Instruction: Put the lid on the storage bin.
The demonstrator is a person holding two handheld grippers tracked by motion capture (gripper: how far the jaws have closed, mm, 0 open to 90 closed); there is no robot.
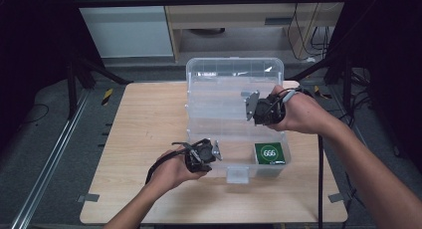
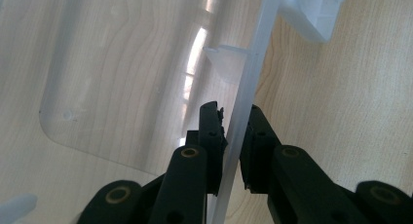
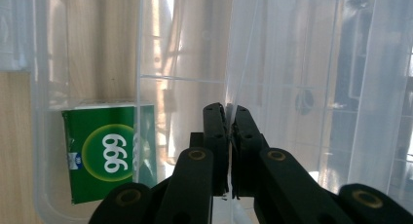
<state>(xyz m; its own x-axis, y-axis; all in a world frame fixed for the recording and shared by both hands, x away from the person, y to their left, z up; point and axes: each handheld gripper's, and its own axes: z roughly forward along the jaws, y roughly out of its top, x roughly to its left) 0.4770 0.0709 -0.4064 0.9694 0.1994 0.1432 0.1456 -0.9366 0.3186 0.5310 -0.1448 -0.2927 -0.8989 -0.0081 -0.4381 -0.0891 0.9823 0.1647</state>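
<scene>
Left gripper view showed the left gripper [image 2: 234,136] with its two black jaws drawn narrow and pressed on the thin front wall of the clear plastic box [image 2: 122,78], one jaw inside the wall and one outside. Beyond the jaws the translucent wall ran up and away toward a white latch [image 2: 311,14] at the top of that view, and the pale wooden table [image 2: 350,97] lay beside and under the box.

In the right gripper view the right gripper [image 3: 230,131] had its jaws brought together, pads meeting, with nothing gripped that I could make out; a thin clear edge of the box stood just behind the tips, and whether it was touched I could not tell. Past them stood the clear walls of the box [image 3: 292,63], and low in it a green carton [image 3: 109,153] with a white number in a circle.

From the high view, the left gripper [image 1: 216,152] sat at the near rim of the box [image 1: 234,72], left of the white latch [image 1: 237,175], held by the left hand [image 1: 176,171]. The right gripper [image 1: 251,107] hovered over the open box, in front of its raised lid, in the right hand [image 1: 298,112]. The green carton [image 1: 269,153] lay in the near right corner of the box, on the table [image 1: 144,124].
</scene>
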